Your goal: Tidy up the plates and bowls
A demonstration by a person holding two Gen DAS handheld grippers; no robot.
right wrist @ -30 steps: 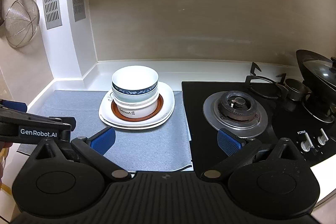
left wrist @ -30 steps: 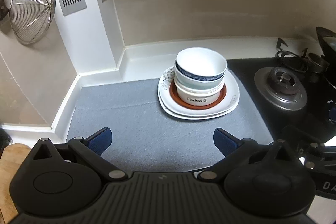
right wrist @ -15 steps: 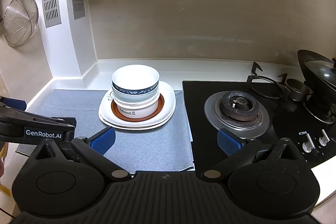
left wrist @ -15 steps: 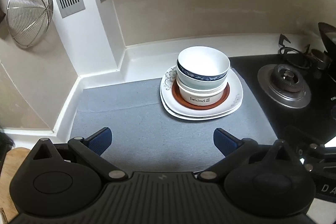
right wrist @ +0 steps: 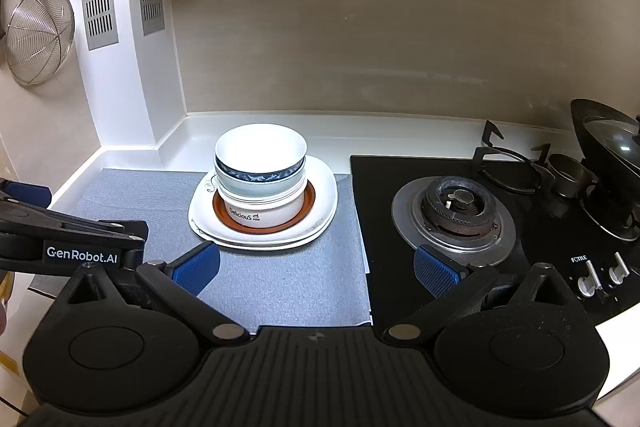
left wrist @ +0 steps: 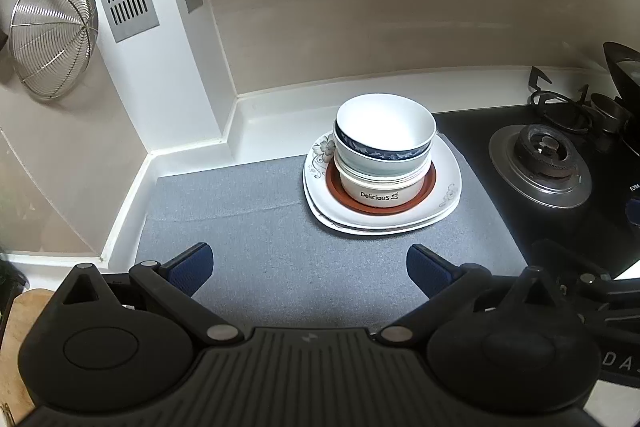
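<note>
A stack stands on the grey mat (left wrist: 248, 227) (right wrist: 280, 279). At the bottom are white square plates (left wrist: 446, 203) (right wrist: 324, 207), then a red-brown plate (left wrist: 334, 183) (right wrist: 308, 205), then a white "Delicious" bowl (left wrist: 376, 193) (right wrist: 260, 213), a pale bowl and a blue-banded bowl (left wrist: 384, 131) (right wrist: 260, 157) on top. My left gripper (left wrist: 310, 267) is open and empty, short of the stack. My right gripper (right wrist: 316, 269) is open and empty, in front of the stack and to its right. The left gripper's body (right wrist: 72, 243) shows at the left of the right wrist view.
A black gas hob (right wrist: 452, 215) (left wrist: 540, 163) lies right of the mat, with a wok (right wrist: 608, 143) at the far right. A wire strainer (left wrist: 52, 31) (right wrist: 38, 35) hangs on the left wall. A white column with vents (left wrist: 152, 27) stands in the corner.
Both grippers have drawn back slightly from the stack, and the left view has shifted a little. Both stay open and empty. The stack has not moved.
</note>
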